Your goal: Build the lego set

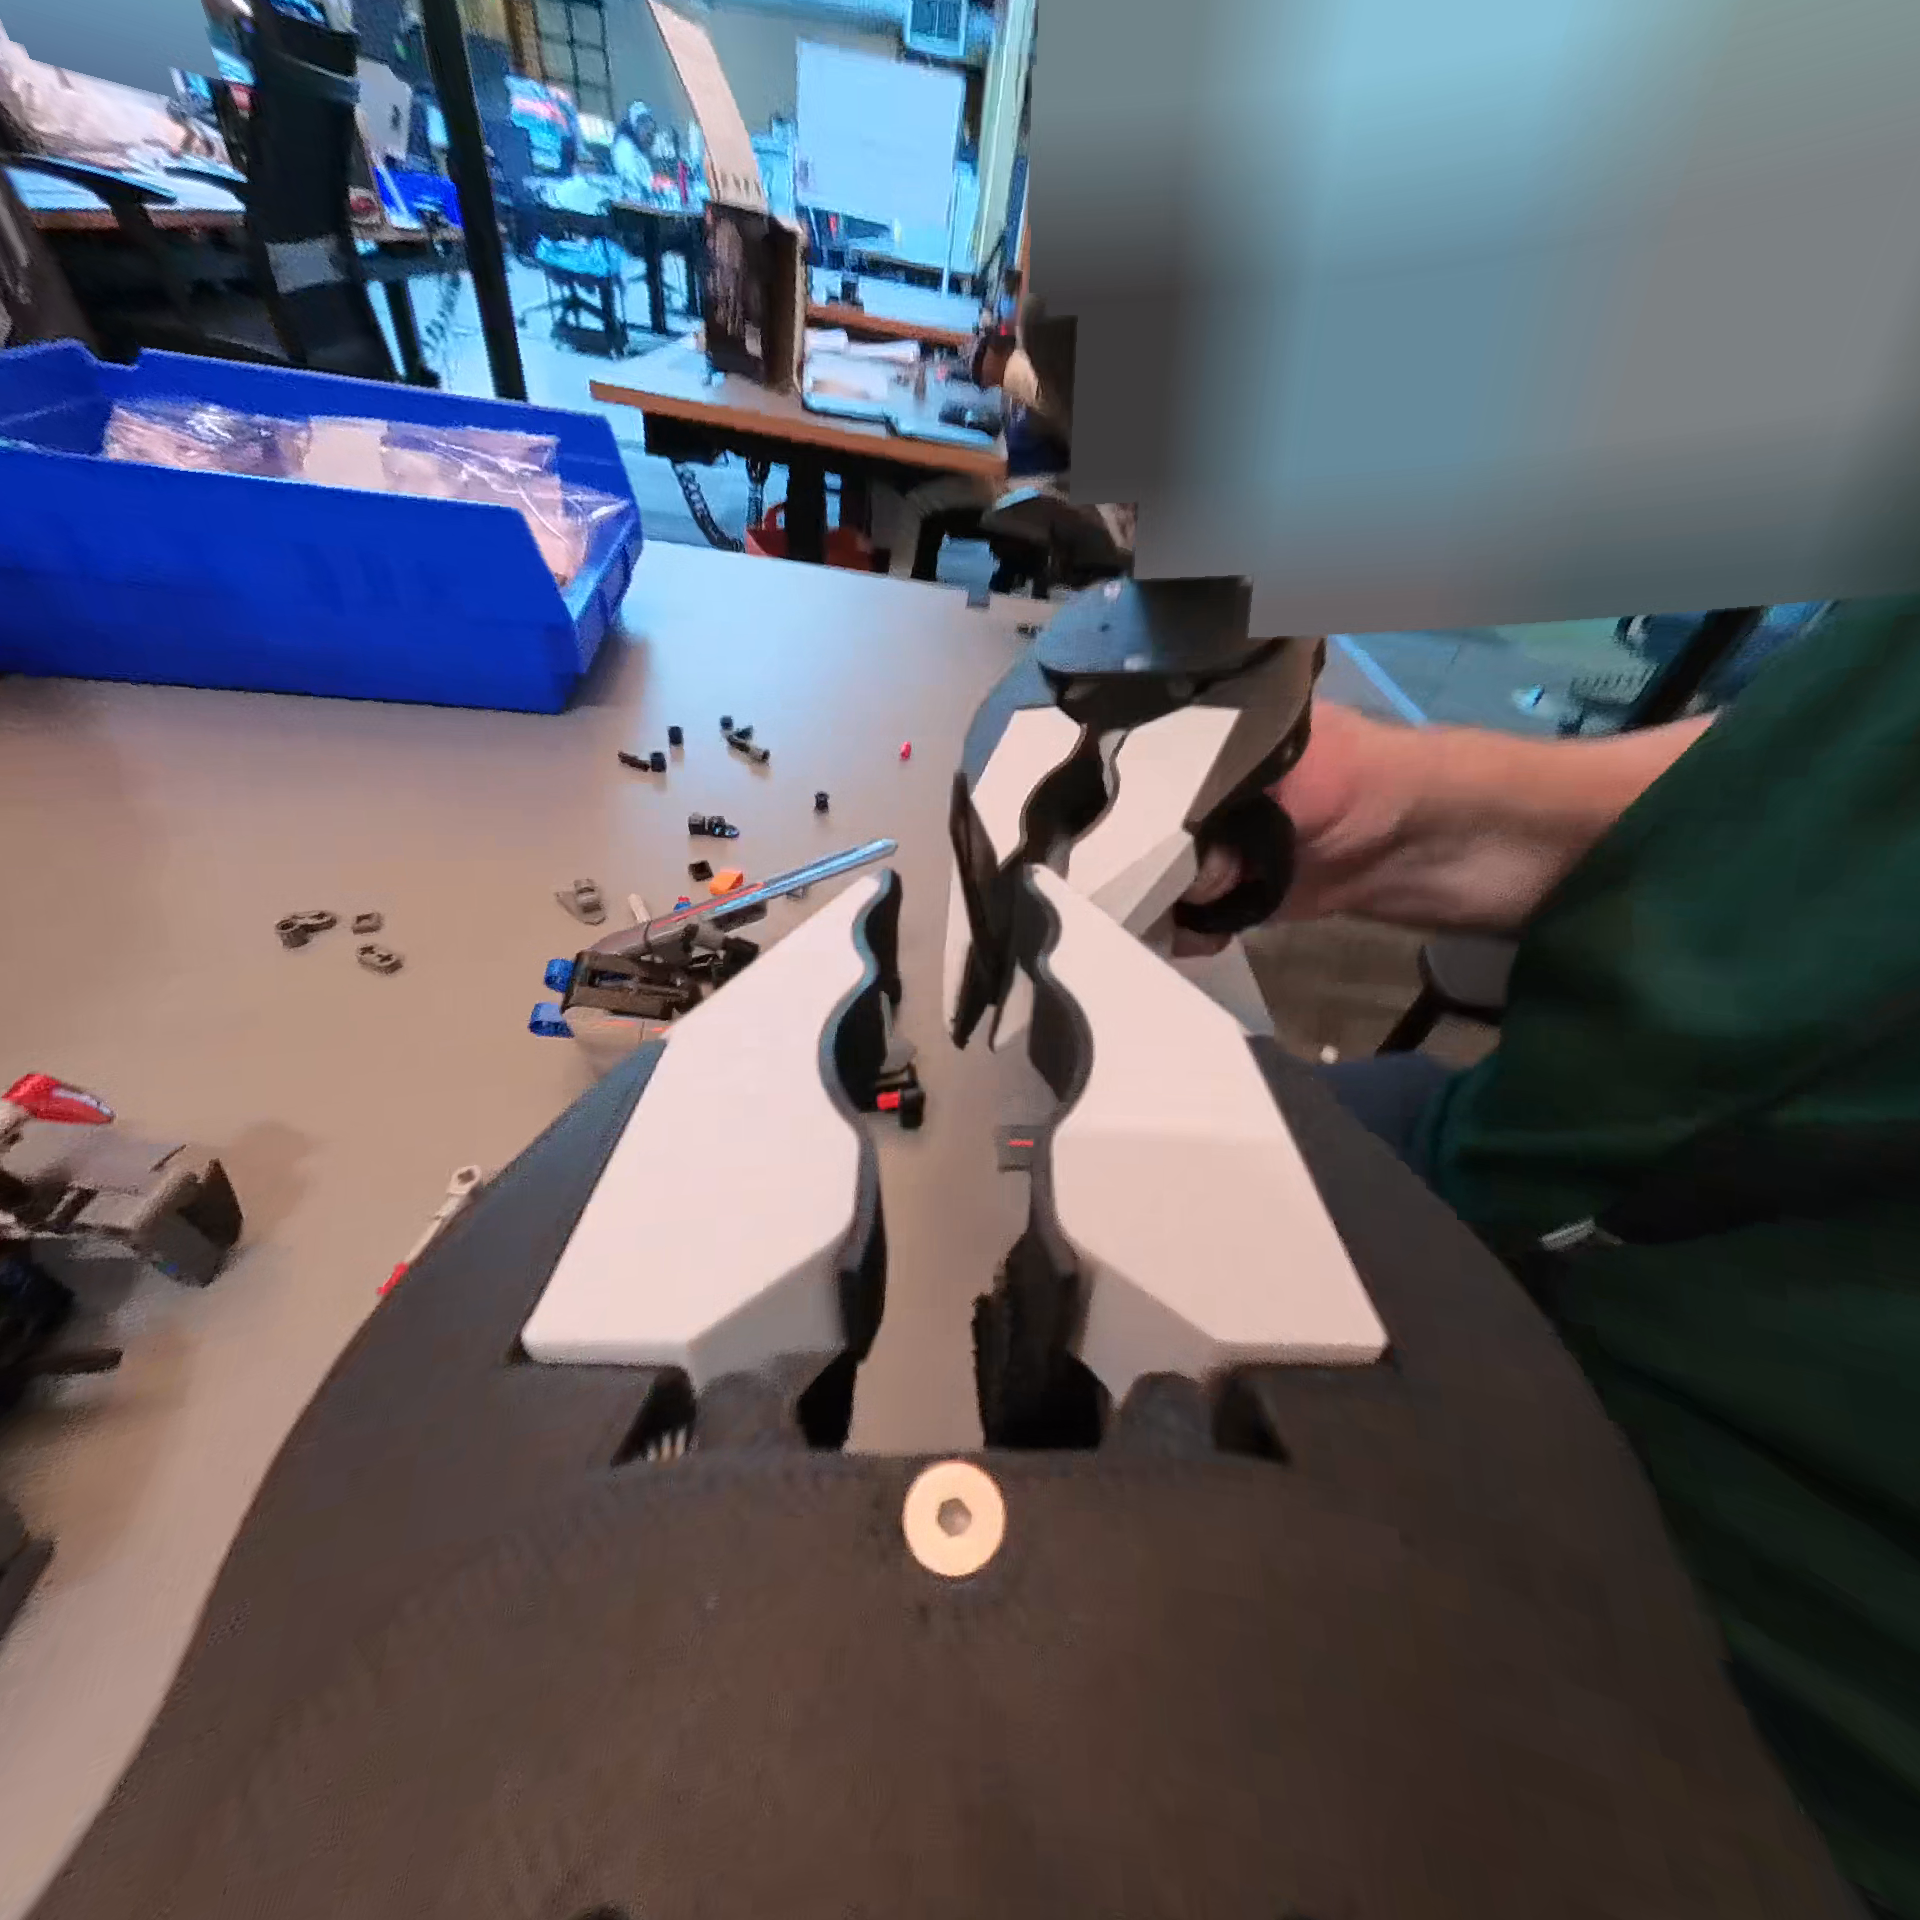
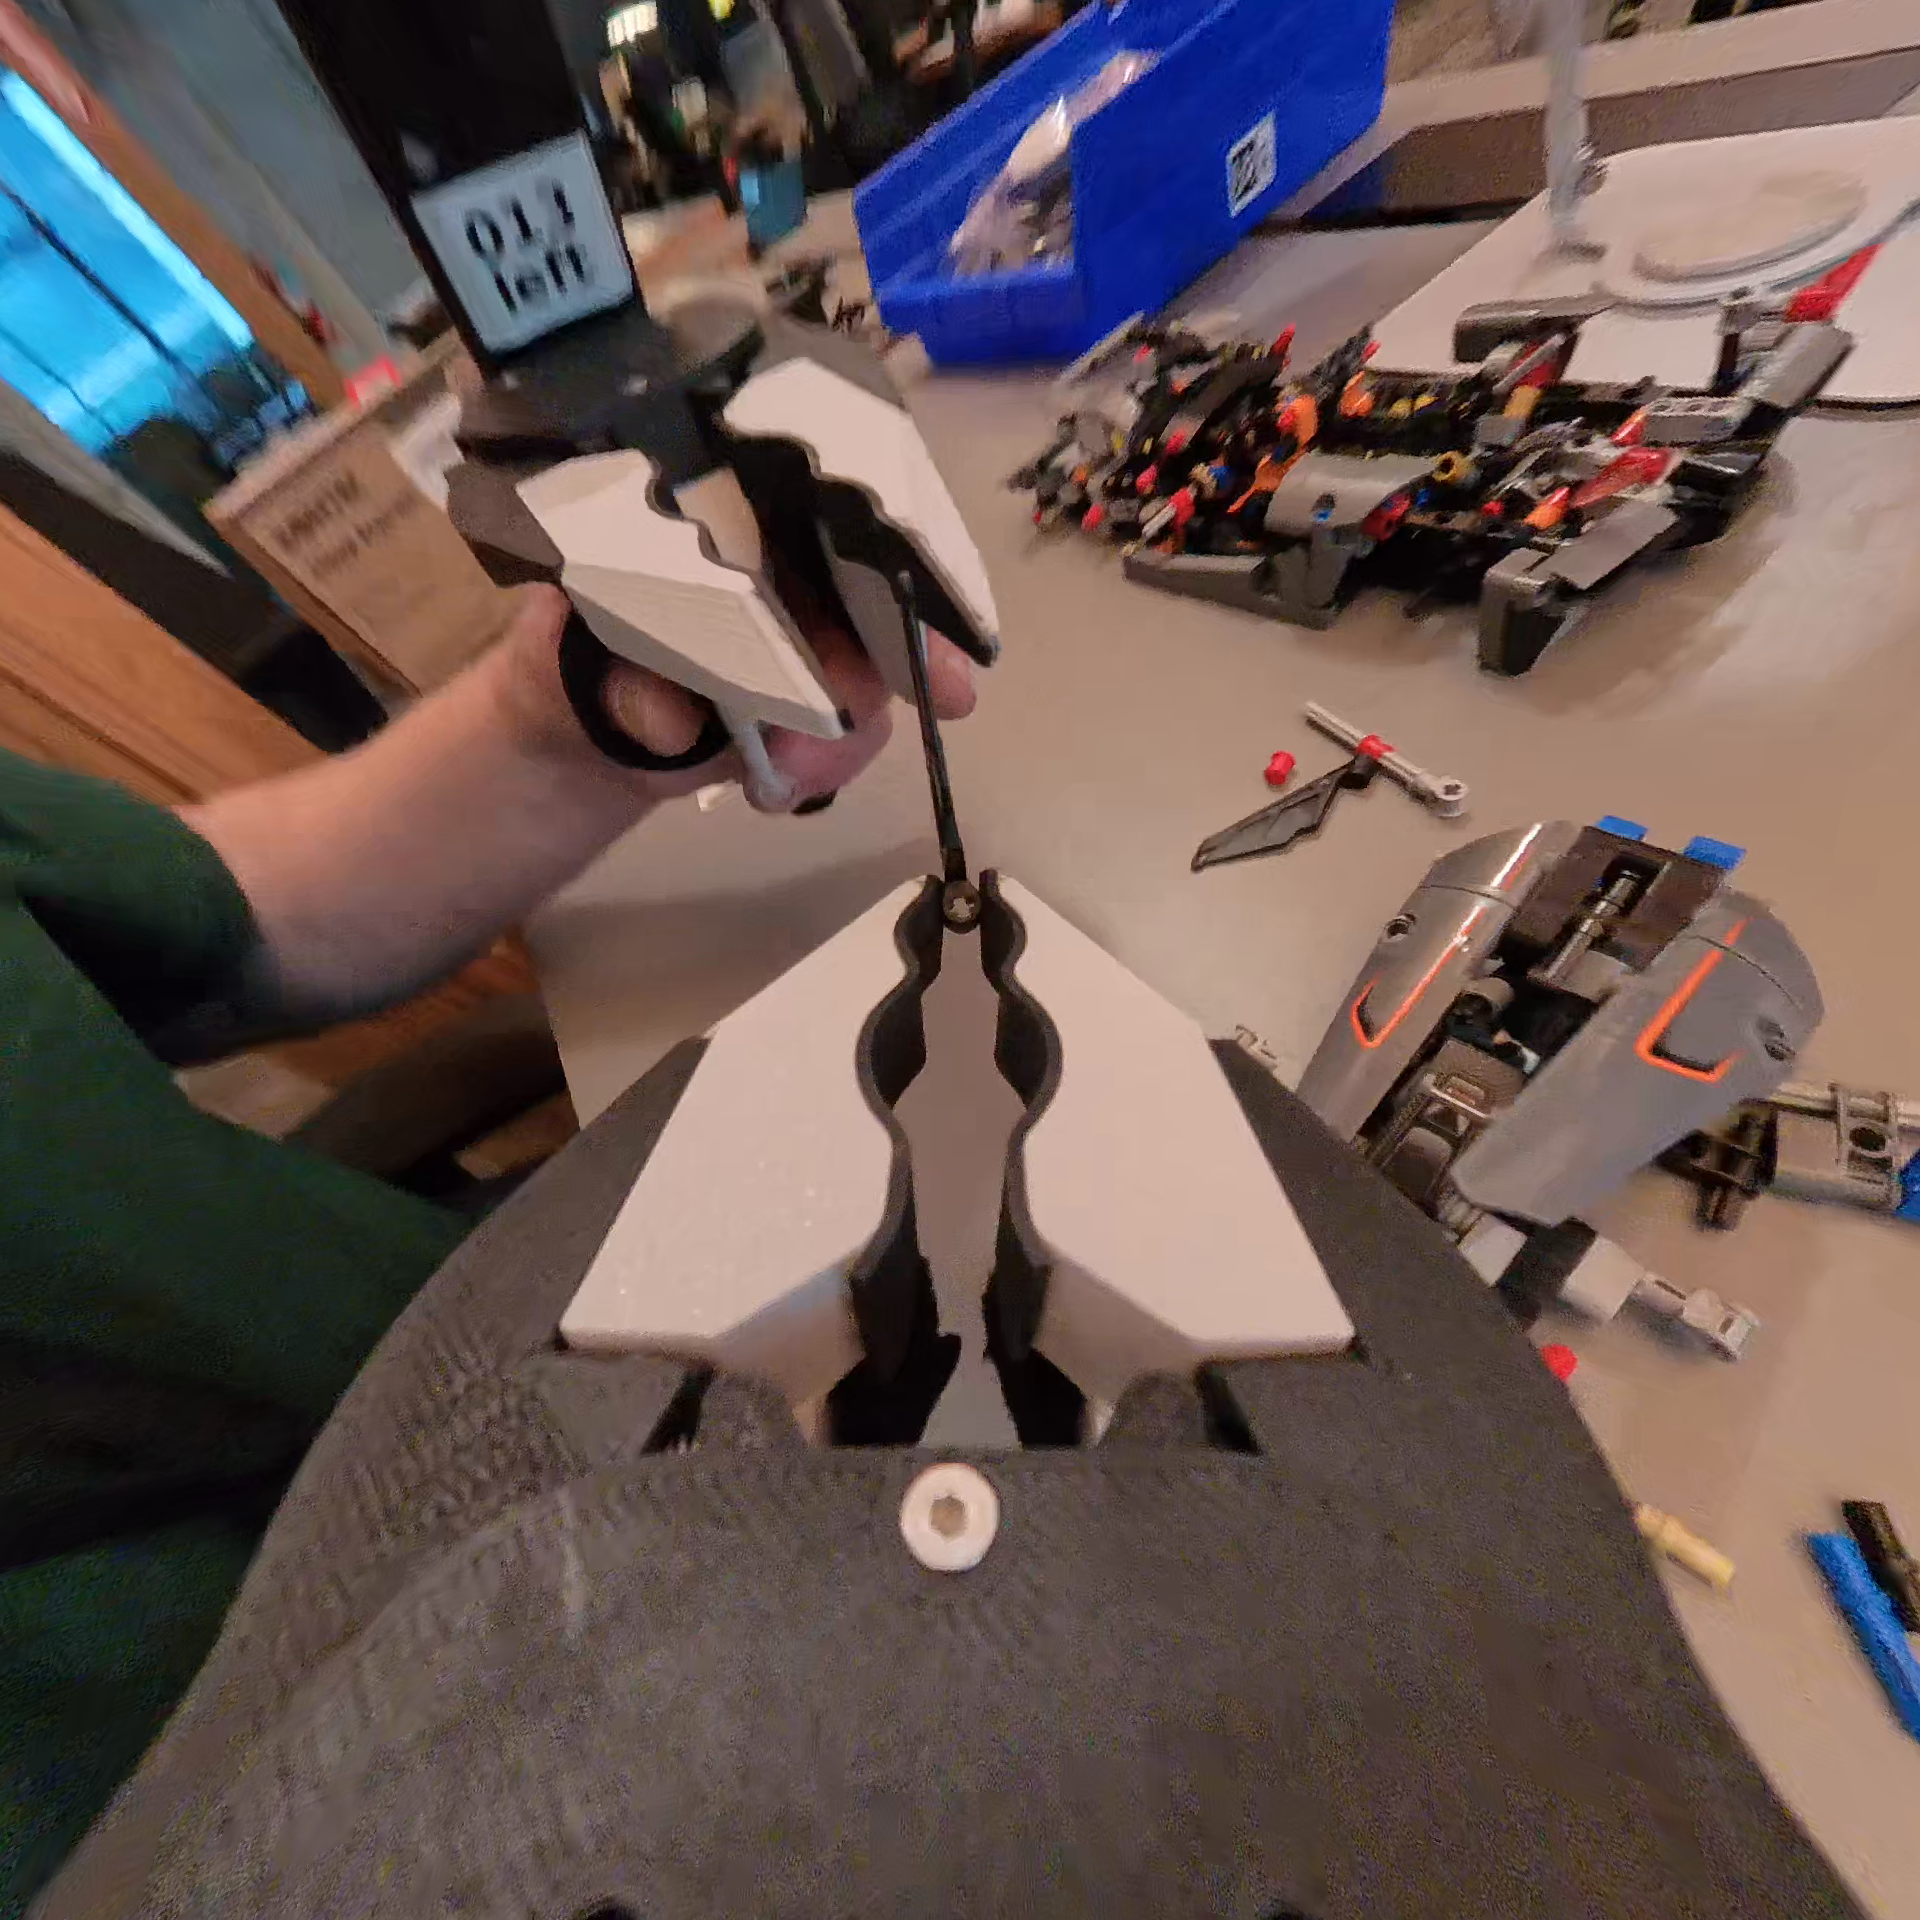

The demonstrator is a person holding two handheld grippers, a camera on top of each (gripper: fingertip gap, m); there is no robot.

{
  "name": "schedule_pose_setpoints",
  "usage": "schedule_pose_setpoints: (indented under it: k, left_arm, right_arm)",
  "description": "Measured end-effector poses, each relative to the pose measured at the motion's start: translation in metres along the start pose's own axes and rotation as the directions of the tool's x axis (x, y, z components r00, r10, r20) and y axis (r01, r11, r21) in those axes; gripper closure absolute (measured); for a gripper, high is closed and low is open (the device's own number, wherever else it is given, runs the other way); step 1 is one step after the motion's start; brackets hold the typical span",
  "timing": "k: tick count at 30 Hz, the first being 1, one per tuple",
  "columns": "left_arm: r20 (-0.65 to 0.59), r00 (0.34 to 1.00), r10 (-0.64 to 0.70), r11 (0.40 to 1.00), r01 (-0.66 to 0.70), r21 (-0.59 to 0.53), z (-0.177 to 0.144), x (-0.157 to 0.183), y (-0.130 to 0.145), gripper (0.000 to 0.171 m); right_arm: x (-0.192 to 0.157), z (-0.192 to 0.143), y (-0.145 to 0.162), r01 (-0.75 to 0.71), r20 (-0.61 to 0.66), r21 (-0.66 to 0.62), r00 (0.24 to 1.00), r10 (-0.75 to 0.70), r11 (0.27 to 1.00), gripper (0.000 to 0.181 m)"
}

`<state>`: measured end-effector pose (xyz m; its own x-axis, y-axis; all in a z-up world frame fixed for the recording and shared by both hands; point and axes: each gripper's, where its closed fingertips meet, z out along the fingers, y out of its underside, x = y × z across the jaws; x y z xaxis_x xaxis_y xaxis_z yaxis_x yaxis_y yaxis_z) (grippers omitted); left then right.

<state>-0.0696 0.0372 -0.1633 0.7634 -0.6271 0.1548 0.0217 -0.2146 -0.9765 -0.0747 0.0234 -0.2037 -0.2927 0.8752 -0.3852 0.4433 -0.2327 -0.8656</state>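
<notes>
My right gripper point(image 2: 957, 883) is shut on the hub end of a thin black blade-shaped lego piece point(image 2: 928, 717), held in the air above the grey table point(image 2: 1091, 727). The blade reaches up to my left gripper point(image 2: 914, 665), whose jaws stand apart. In the left wrist view my left gripper point(image 1: 964, 883) is open, and the black blade point(image 1: 982, 914) stands between its tips, close to the right finger point(image 1: 1132, 1091). The right gripper point(image 1: 987, 1003) comes in from the upper right. A small black and red piece point(image 1: 900, 1093) lies on the table below.
A grey nose assembly with orange lines point(image 2: 1558, 1039) lies at the right, also in the left wrist view point(image 1: 644, 971). The large car chassis point(image 2: 1403, 488) sits farther back. A blue bin point(image 1: 312, 582) stands at the far left. Small loose pieces point(image 1: 717, 826) and another black blade point(image 2: 1273, 826) lie about. The grippers are tip to tip, or close to it.
</notes>
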Motion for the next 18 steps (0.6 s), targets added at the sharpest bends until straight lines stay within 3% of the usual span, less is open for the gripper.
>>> schedule_pose_setpoints:
  k: [3, 5, 8, 11, 13, 15, 18]
  left_arm:
    - [0.043, 0.996, -0.081, 0.997, 0.080, 0.021, -0.006, -0.012, 0.003, 0.144]
    - [0.027, 0.993, -0.114, 0.993, 0.113, 0.034, -0.004, -0.008, 0.006, 0.144]
    - [-0.018, 0.991, -0.133, 0.990, 0.133, 0.048, 0.005, 0.004, 0.006, 0.157]
    - [-0.057, 0.994, -0.097, 0.995, 0.099, 0.029, 0.010, 0.014, 0.010, 0.171]
    - [-0.057, 0.995, -0.081, 0.997, 0.080, -0.023, 0.010, 0.013, 0.016, 0.171]
    - [-0.076, 0.997, -0.034, 0.995, 0.027, -0.091, 0.009, 0.014, 0.020, 0.171]
    - [-0.118, 0.989, 0.090, 0.950, -0.121, -0.287, 0.011, 0.014, 0.033, 0.171]
  right_arm:
    - [0.002, -0.004, -0.012, -0.082, 0.023, 0.098, 0.997, 0.080, 0.992, 0.176]
    - [0.001, -0.002, -0.010, -0.096, 0.032, 0.093, 0.995, 0.094, 0.991, 0.176]
    - [-0.010, 0.002, -0.009, -0.074, 0.067, 0.085, 0.995, 0.069, 0.994, 0.176]
    - [-0.011, 0.003, -0.003, -0.043, 0.023, 0.049, 0.999, 0.042, 0.998, 0.175]
    - [0.000, -0.005, 0.004, 0.006, -0.077, -0.022, 0.997, -0.008, 1.000, 0.159]
    - [0.003, -0.021, 0.001, 0.140, -0.173, -0.083, 0.973, -0.153, 0.987, 0.163]
    - [0.000, -0.036, -0.008, 0.290, -0.222, -0.226, 0.914, -0.339, 0.930, 0.154]
